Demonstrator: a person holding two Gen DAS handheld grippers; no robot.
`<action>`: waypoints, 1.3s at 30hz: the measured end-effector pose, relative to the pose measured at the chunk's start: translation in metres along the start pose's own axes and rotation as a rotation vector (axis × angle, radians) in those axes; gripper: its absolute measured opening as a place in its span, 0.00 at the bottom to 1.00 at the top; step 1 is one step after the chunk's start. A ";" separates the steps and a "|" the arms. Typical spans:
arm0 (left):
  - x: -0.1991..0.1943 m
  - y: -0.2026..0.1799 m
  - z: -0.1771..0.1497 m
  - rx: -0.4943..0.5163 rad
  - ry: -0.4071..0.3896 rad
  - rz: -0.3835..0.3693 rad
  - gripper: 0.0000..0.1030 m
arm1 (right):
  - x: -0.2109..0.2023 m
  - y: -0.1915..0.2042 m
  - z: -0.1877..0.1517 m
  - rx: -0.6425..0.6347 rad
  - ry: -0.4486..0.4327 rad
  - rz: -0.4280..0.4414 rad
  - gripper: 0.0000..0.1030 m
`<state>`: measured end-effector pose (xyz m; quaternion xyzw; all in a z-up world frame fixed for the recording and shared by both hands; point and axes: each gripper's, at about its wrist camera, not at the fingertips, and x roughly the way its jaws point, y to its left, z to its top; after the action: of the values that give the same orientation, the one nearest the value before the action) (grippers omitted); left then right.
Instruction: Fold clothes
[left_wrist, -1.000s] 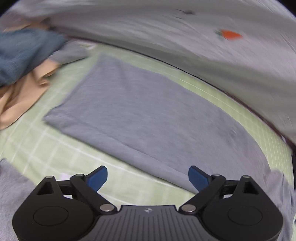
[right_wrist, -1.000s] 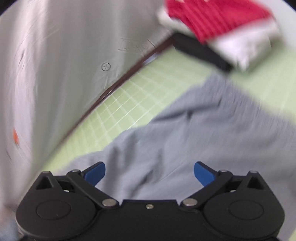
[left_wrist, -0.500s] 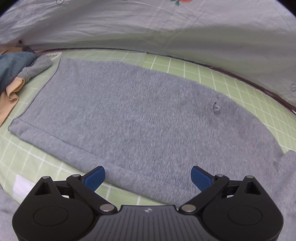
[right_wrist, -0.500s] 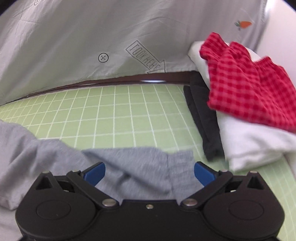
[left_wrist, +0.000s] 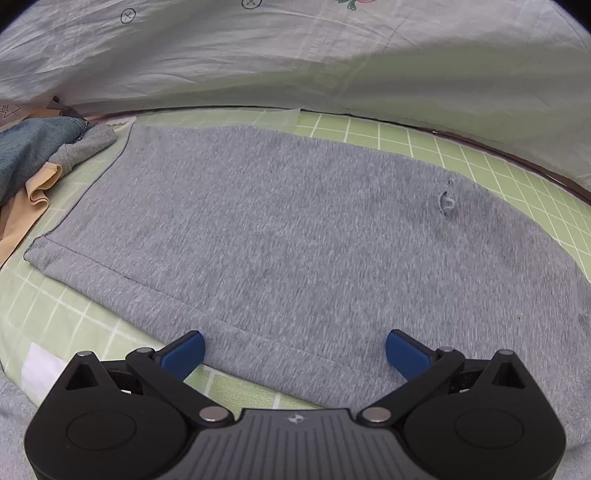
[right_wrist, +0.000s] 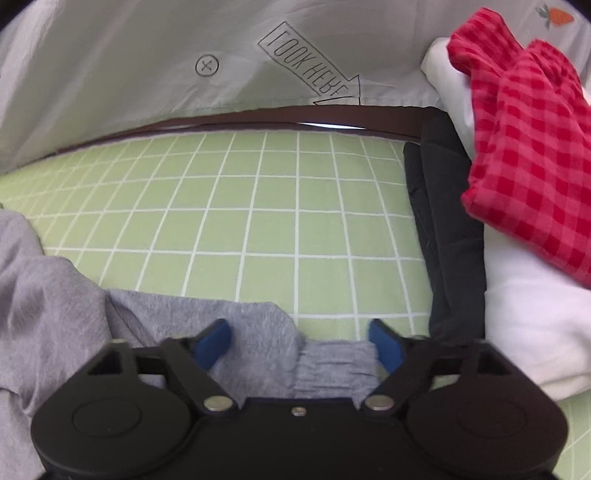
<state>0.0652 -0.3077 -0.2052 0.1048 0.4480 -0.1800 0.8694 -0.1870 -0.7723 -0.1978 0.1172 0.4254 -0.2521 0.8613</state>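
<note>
A grey knit garment (left_wrist: 295, 236) lies spread flat on the green grid mat (left_wrist: 74, 325), its stitched hem running along the near left side. My left gripper (left_wrist: 294, 352) stands open just over that hem, with the cloth between its blue pads (left_wrist: 184, 352). In the right wrist view a grey sleeve with a ribbed cuff (right_wrist: 332, 362) lies between the blue fingertips (right_wrist: 384, 341) of my right gripper (right_wrist: 300, 341), which is open around it. More of the grey garment (right_wrist: 40, 295) bunches at the left there.
A heap of blue, grey and tan clothes (left_wrist: 33, 158) sits at the mat's far left. A stack of black, white and red-checked folded clothes (right_wrist: 517, 206) stands at the right. A pale printed sheet (right_wrist: 147, 66) hangs behind the mat (right_wrist: 258, 206).
Both grippers came down closer to the grey garment. The left one advanced over the hem; the right one swung toward the sleeve cuff, and its fingers have narrowed a little around it.
</note>
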 end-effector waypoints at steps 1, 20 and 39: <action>0.000 0.000 -0.001 0.000 -0.006 0.000 1.00 | -0.002 -0.002 -0.001 0.009 -0.008 0.021 0.36; 0.001 0.002 -0.001 0.039 -0.031 -0.034 1.00 | -0.009 -0.009 -0.006 -0.047 -0.103 -0.060 0.73; 0.000 0.004 0.000 0.053 -0.029 -0.045 1.00 | 0.003 0.024 0.007 -0.302 -0.047 -0.011 0.00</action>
<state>0.0674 -0.3039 -0.2050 0.1150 0.4328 -0.2126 0.8685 -0.1682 -0.7554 -0.1962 -0.0218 0.4386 -0.1926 0.8775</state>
